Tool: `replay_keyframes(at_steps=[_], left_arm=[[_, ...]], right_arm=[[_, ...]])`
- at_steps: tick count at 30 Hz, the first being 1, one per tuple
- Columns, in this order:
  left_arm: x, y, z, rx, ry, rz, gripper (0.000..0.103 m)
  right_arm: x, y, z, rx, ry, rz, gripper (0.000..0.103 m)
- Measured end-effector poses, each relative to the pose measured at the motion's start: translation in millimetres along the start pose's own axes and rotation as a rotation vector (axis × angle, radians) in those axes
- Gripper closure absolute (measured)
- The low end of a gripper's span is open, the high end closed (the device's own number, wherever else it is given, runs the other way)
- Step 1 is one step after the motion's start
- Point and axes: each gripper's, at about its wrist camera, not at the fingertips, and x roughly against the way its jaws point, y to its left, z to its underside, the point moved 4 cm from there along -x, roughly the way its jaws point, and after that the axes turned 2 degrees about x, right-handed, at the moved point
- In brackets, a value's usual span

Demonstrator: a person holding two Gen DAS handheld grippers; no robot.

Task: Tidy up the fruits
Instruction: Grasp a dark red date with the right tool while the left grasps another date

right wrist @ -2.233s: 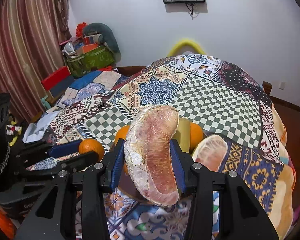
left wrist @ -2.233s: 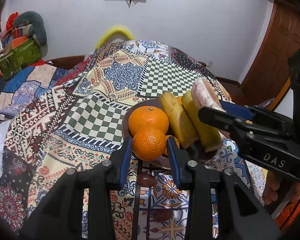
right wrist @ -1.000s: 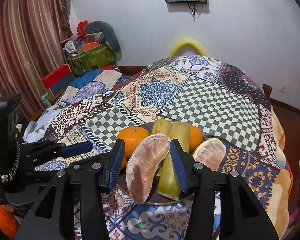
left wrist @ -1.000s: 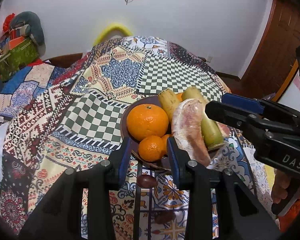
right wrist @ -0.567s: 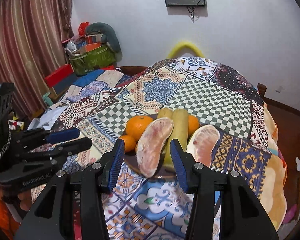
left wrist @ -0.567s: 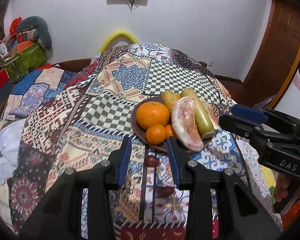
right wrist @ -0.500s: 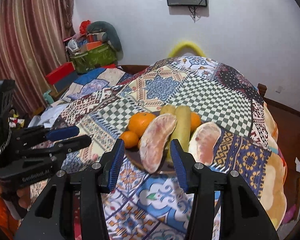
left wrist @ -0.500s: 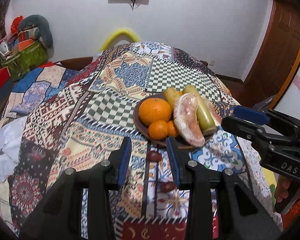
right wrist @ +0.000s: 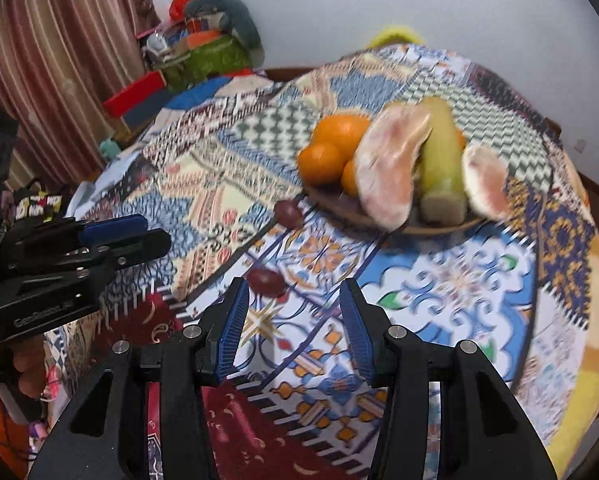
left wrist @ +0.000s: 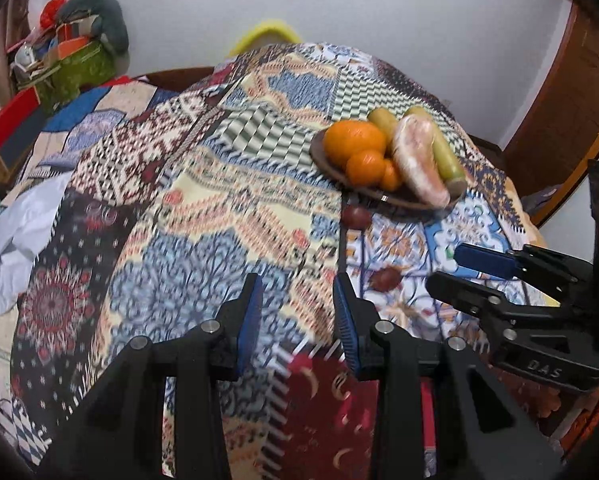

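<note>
Now, left tool (left wrist: 297, 312) seen over patterned bedspread (left wrist: 203, 200), fingers apart, nothing pinched. Right tool (right wrist: 291, 322) likewise spread, empty. Oranges (right wrist: 331, 144), pomelo wedges (right wrist: 391, 168), green fruit (right wrist: 439, 160) piled on brown plate (right wrist: 439, 226), farther right, clear of both tools.

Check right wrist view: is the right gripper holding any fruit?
No: the right gripper has nothing between its blue pads, only patterned cloth beyond them, and the pomelo segment lies on the plate.

patchwork-covered bed (left wrist: 203, 200) – brown fruit plate (left wrist: 331, 168) on it, two dark date-like fruits (left wrist: 356, 216) just beside the plate
</note>
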Motion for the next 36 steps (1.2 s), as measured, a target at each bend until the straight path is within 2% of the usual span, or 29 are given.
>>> replay_keyframes(at_steps=[7, 10, 12, 13, 18, 24, 36], left_arm=[[-1, 10, 13, 0.001, 0.015, -0.019, 0.068], [-2, 11, 12, -0.006, 0.016, -0.025, 0.068], [-3, 12, 12, -0.006, 0.015, -0.025, 0.068], [-3, 12, 11, -0.004, 0.015, -0.023, 0.068], [-7, 8, 8, -0.005, 0.019, -0.018, 0.068], [-9, -7, -5, -0.027, 0.010, 0.006, 0.068], [-53, -49, -32, -0.083, 0.071, 0.071, 0.068]], right_arm=[[-19, 8, 2, 0.001, 0.038, -0.025, 0.059], [-25, 9, 0, 0.000, 0.047, -0.038, 0.066], [-29, 11, 1, 0.005, 0.063, -0.053, 0.079], [-31, 11, 2, 0.010, 0.072, -0.057, 0.081], [-27, 14, 3, 0.022, 0.060, -0.069, 0.083], [-7, 3, 1, 0.043, 0.009, -0.022, 0.083], [46, -67, 0, -0.068, -0.103, 0.054, 0.083]])
